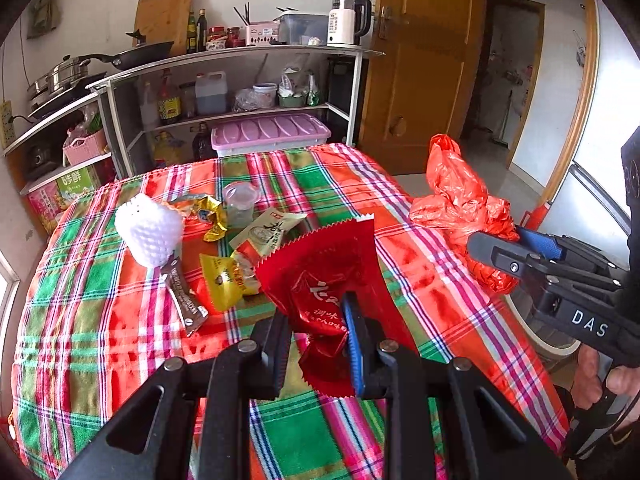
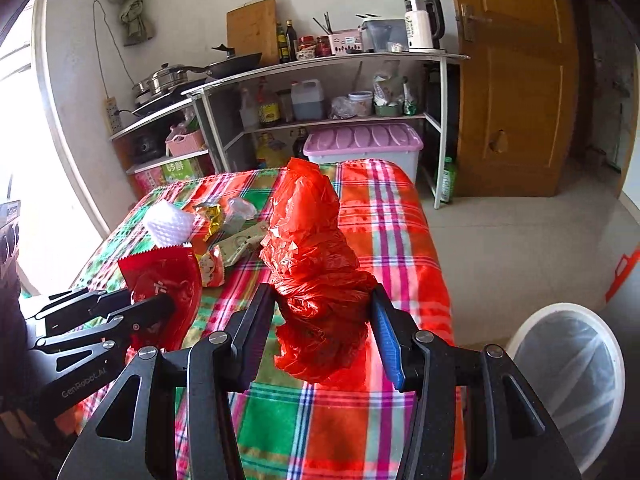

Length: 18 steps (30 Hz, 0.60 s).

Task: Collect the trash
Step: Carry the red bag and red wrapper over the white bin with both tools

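From the left wrist view, my left gripper (image 1: 320, 328) pinches a red wrapper (image 1: 320, 276) above the plaid tablecloth (image 1: 100, 320); beyond it lie a white foam net (image 1: 149, 229), gold wrappers (image 1: 224, 280) and a clear cup (image 1: 239, 204).

From the right wrist view, my right gripper (image 2: 320, 316) clamps a crumpled orange bag (image 2: 316, 264); a lined white bin (image 2: 576, 364) stands right of the table, its contents unclear.

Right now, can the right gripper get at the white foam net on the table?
Probably not as things stand. The right gripper already has its jaws clamped on the crumpled orange plastic bag, which fills them. The white foam net lies far across the table, beyond the wrappers.
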Motion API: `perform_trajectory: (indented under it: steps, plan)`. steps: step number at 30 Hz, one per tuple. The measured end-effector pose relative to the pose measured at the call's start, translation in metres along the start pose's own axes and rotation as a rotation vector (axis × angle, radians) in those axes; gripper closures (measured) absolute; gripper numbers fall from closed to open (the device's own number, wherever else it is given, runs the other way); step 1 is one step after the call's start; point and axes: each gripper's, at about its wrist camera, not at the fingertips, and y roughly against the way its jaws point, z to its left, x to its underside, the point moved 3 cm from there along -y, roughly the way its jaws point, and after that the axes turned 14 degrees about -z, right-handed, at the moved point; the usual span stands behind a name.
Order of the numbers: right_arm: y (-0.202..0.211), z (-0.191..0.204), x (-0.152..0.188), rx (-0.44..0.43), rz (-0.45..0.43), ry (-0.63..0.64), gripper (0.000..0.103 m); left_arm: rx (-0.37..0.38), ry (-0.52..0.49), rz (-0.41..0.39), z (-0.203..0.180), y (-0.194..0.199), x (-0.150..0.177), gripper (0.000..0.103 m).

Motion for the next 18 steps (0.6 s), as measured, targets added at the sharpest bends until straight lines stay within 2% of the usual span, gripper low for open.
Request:
perform_trajectory:
  steps: [18]
  plan:
    - [0.061, -0.082, 0.016, 0.197, -0.04, -0.1, 0.054, 0.151, -0.098, -0.009, -0.09, -0.022, -0.018, 0.077]
